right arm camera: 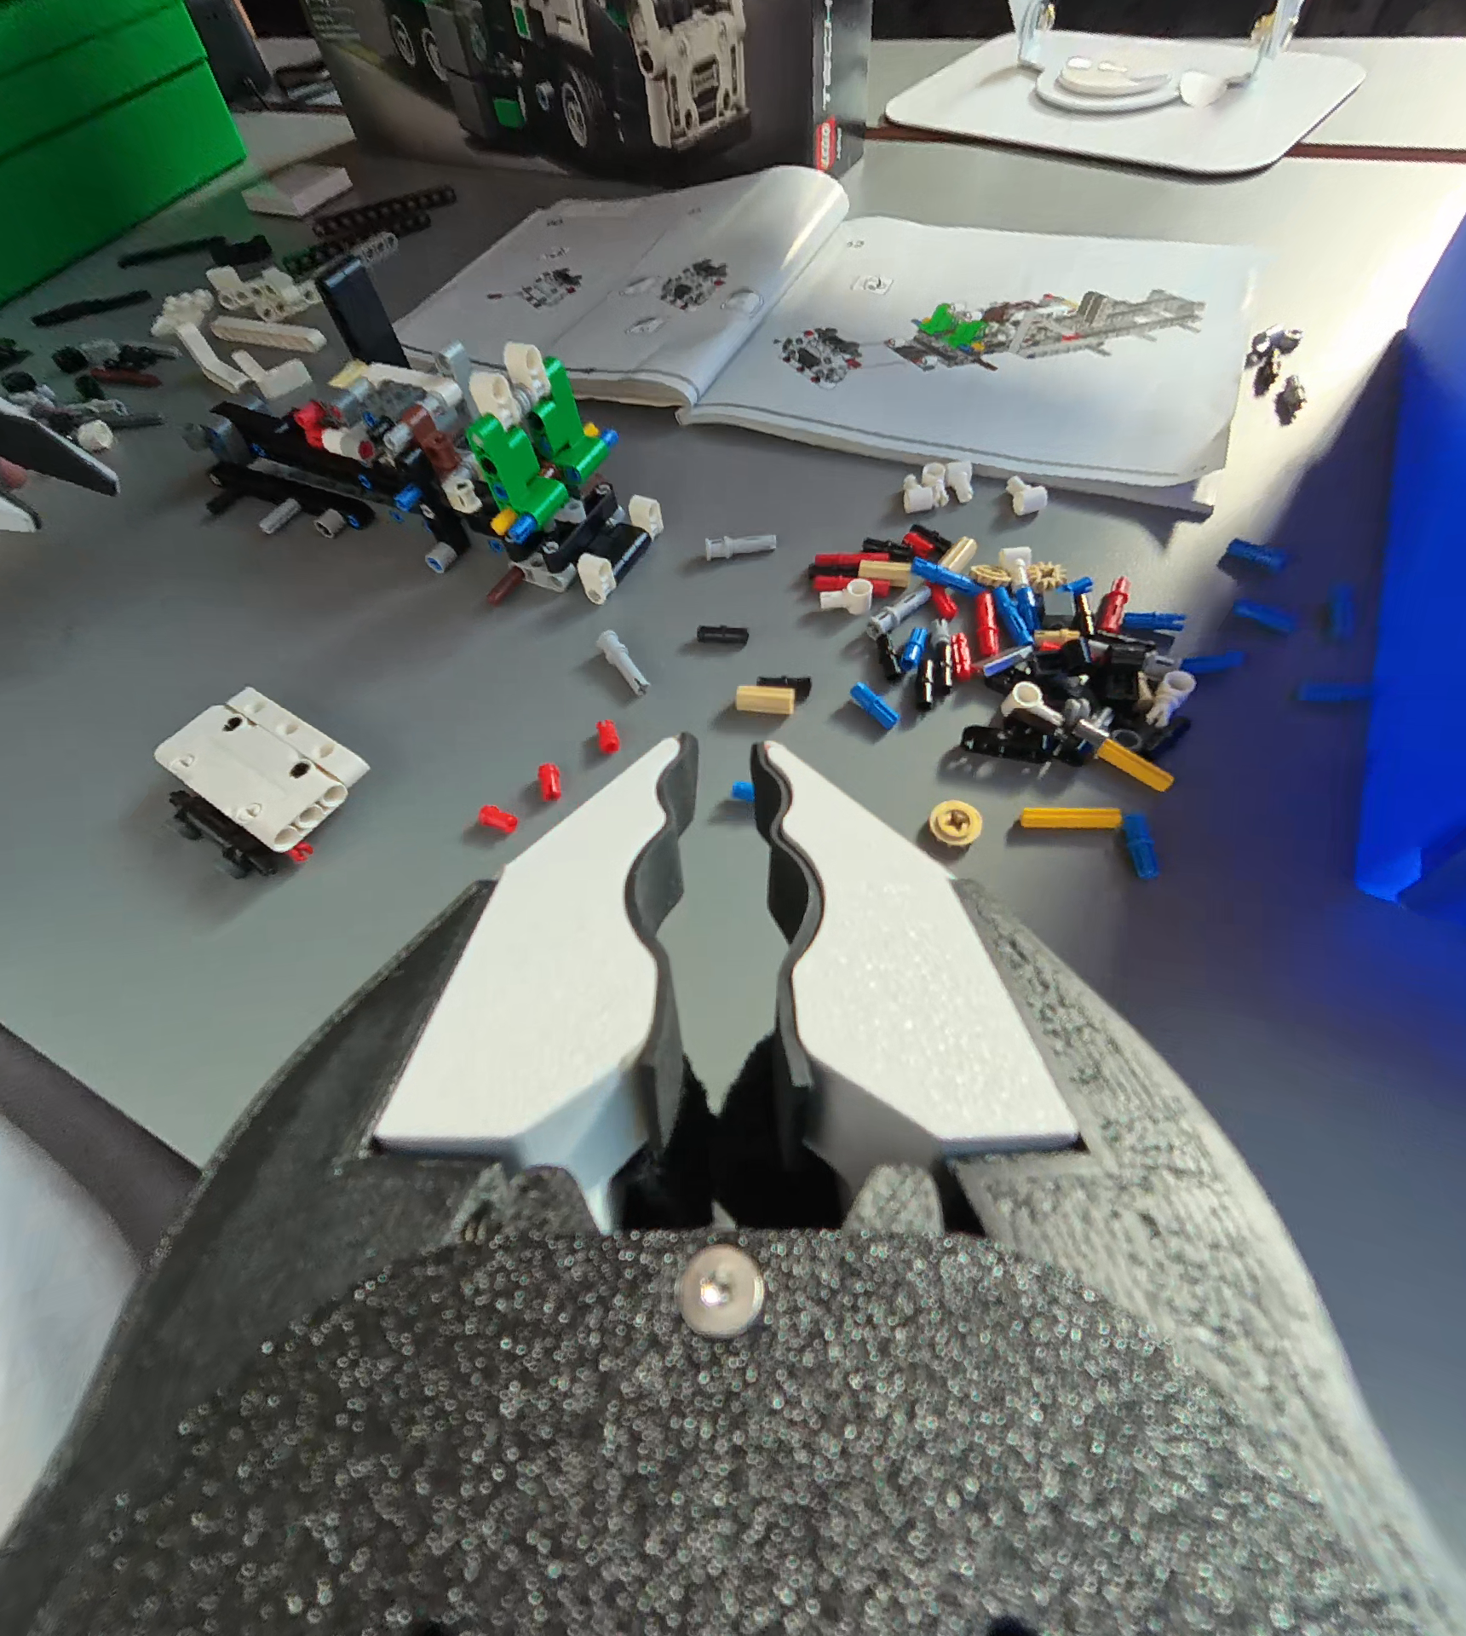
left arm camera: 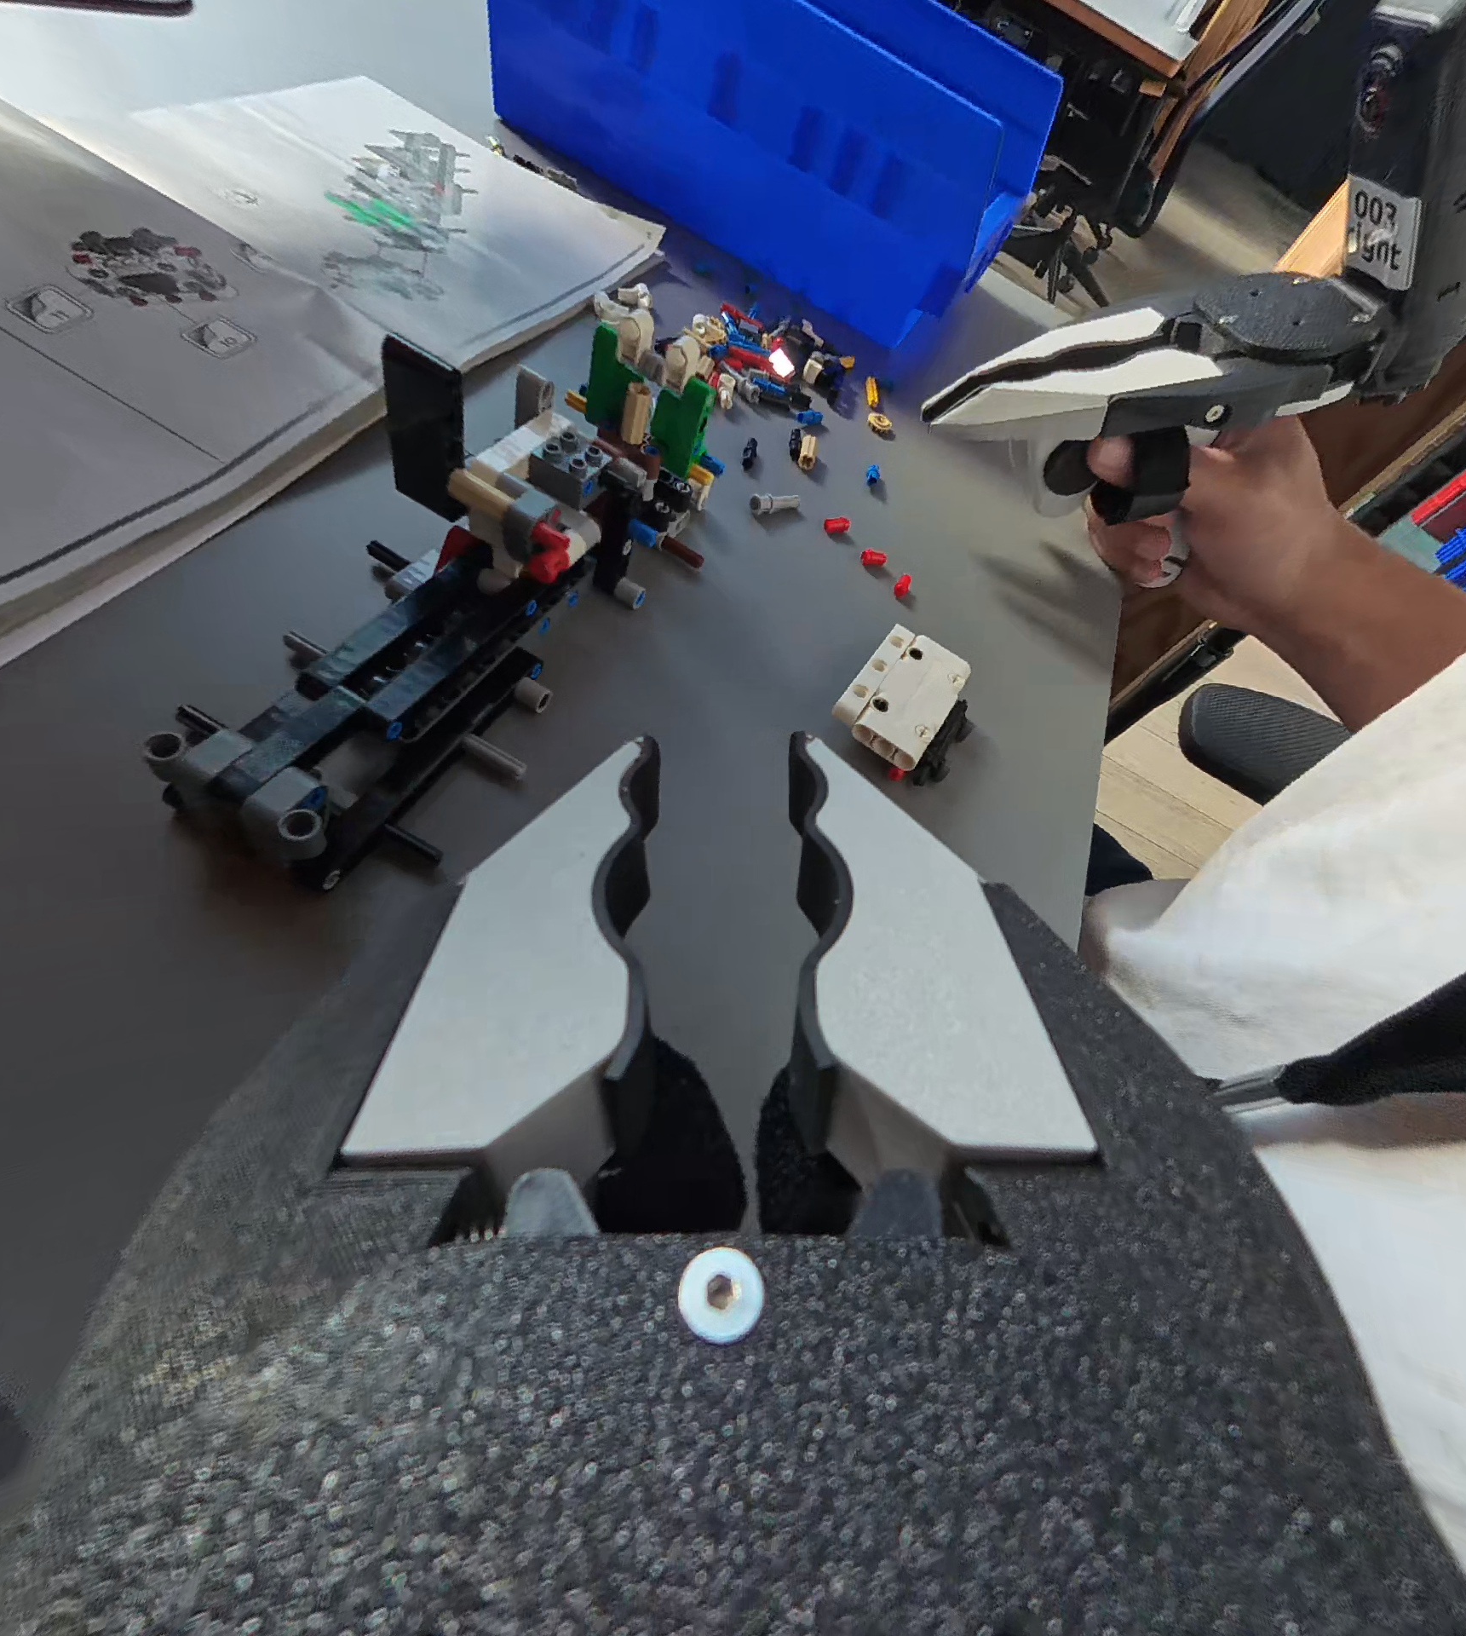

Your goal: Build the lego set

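The left gripper (left arm camera: 725,752) is open wide, holding nothing. The right gripper (right arm camera: 725,752) is open a little above a small blue peg (right arm camera: 742,790); its black body has a white sticker (left arm camera: 1379,232) with writing.

Parted fingers (right arm camera: 800,797) above blue pin (right arm camera: 742,790)

Grey table (left arm camera: 800,664) in daylight; office chair (left arm camera: 1251,735) on pale wooden floor (left arm camera: 1154,797).

Loose pins (right arm camera: 1030,637) right of model (right arm camera: 446,478)
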Available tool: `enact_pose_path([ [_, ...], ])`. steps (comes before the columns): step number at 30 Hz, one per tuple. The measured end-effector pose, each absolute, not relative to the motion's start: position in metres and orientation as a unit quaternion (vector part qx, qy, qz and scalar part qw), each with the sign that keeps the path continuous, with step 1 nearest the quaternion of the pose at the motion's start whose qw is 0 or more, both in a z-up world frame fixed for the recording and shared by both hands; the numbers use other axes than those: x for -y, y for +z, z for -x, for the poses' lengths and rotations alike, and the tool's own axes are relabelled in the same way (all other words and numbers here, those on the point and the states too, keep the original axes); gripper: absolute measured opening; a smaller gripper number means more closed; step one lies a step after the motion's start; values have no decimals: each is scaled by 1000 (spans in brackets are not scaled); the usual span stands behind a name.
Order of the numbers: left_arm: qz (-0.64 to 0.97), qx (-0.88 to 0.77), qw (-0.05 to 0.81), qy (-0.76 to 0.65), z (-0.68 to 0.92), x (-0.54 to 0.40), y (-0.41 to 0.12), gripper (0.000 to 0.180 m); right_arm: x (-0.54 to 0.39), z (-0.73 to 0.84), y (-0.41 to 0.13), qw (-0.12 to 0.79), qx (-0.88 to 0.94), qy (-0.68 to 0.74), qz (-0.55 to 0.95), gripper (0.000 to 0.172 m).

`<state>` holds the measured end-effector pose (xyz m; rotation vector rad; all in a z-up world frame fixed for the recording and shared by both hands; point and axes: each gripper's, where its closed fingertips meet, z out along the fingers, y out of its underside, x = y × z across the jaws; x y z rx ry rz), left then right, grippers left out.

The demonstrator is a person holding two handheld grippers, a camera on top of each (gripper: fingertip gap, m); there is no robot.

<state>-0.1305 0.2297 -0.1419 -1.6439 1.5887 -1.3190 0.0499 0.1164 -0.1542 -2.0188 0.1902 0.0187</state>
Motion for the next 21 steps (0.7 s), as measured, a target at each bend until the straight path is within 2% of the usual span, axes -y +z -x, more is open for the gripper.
enact_pose_path([
  [6,585,-611,216,-487,130,-223,-147,27,-115,-55,-157,523,-92,-16,847,10],
  [10,556,-658,214,-459,125,-219,-154,33,-120,-43,-155,515,-71,-18,854,13],
  [13,512,-706,222,-436,115,-207,-158,43,-119,9,-162,464,-9,66,883,20],
  [16,473,-738,186,-444,104,-178,-161,52,-111,58,-177,397,50,121,909,27],
  [21,429,-787,183,-404,81,-149,-170,51,-117,75,-177,419,83,97,899,30],
])
